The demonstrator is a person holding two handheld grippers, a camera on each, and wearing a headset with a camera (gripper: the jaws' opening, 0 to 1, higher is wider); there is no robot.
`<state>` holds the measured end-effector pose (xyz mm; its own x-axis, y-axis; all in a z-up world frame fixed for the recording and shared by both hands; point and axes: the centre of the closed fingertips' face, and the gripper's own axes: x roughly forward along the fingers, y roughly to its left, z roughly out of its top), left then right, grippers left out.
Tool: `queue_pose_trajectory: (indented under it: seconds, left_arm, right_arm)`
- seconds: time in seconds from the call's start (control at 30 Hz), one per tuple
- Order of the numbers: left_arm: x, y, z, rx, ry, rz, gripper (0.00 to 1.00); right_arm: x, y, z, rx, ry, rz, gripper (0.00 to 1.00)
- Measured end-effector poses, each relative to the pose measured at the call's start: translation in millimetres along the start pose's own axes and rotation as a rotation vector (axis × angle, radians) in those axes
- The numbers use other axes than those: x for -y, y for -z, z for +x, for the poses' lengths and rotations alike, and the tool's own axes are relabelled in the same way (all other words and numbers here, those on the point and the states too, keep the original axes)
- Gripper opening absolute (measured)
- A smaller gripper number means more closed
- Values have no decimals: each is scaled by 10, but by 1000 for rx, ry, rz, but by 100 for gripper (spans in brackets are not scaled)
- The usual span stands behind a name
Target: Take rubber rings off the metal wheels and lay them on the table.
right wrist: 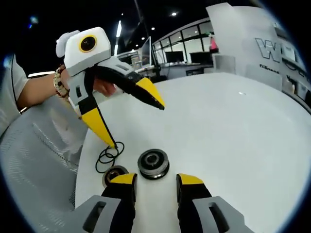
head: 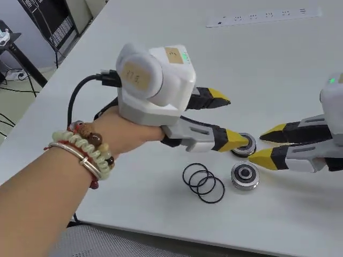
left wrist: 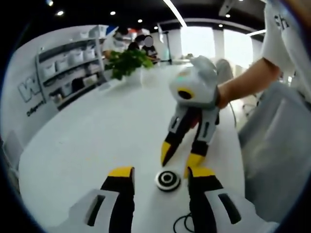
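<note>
**Both tongs released, wheels close to the front edge**

Left gripper (head: 228,119): jaws spread, empty, lower tip over the far wheel (head: 245,151). Right gripper (head: 262,145): jaws parted, empty, tips just beside that wheel. The second wheel (head: 245,175) lies nearer the table (head: 161,32) edge. Three black rubber rings (head: 203,182) overlap beside it. Bare surface runs back to a power strip (head: 262,16).

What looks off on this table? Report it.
Nothing stands out. The rubber rings lie flat in an overlapping cluster beside the near metal wheel; the far metal wheel also rests flat on the table. No damage shows.
</note>
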<state>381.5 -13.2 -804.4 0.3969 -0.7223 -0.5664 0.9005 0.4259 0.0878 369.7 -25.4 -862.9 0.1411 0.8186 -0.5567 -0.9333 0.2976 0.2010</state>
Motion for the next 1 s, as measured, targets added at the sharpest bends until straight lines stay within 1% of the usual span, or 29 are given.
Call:
queue_pose_trajectory:
  seconds: [0.1, 0.2, 0.3, 0.4, 0.47, 0.53, 0.6, 0.7, 0.77, 0.87, 1.0]
  left_arm:
    - [45, 47, 56, -10, 16, -8, 41]
    - [69, 124, 119, -29, 13, 11, 33]
    - [81, 174, 169, -31, 16, -8, 30]
    - [95, 264, 212, -51, 19, -9, 27]
    - [91, 301, 230, -59, 20, -9, 25]
    - [84, 315, 242, -57, 24, -27, 25]
    - [65, 308, 252, -46, 19, -48, 24]
    - [51, 313, 264, -40, 18, -59, 23]
    - [54, 345, 276, -49, 26, -64, 22]
    - [48, 347, 278, -38, 30, -93, 20]
    - [47, 345, 275, -27, 22, -91, 17]
  right_arm:
    - [-1, -3, 20, -1, 0, -15, 28]
    - [-5, -5, 44, -6, 0, -38, 27]
    - [-5, -8, 58, -10, -3, -54, 26]
    - [3, -18, 67, -10, 2, -71, 24]
    - [4, -25, 70, -8, 3, -78, 22]
    - [2, -23, 77, -9, -1, -77, 23]
    - [2, -16, 83, -12, -4, -76, 23]
    - [1, -18, 89, -8, -5, -77, 22]
    - [4, -23, 94, -5, -4, -75, 22]
    - [2, -29, 102, -1, -8, -78, 22]
    - [-3, -31, 103, 2, -14, -84, 21]
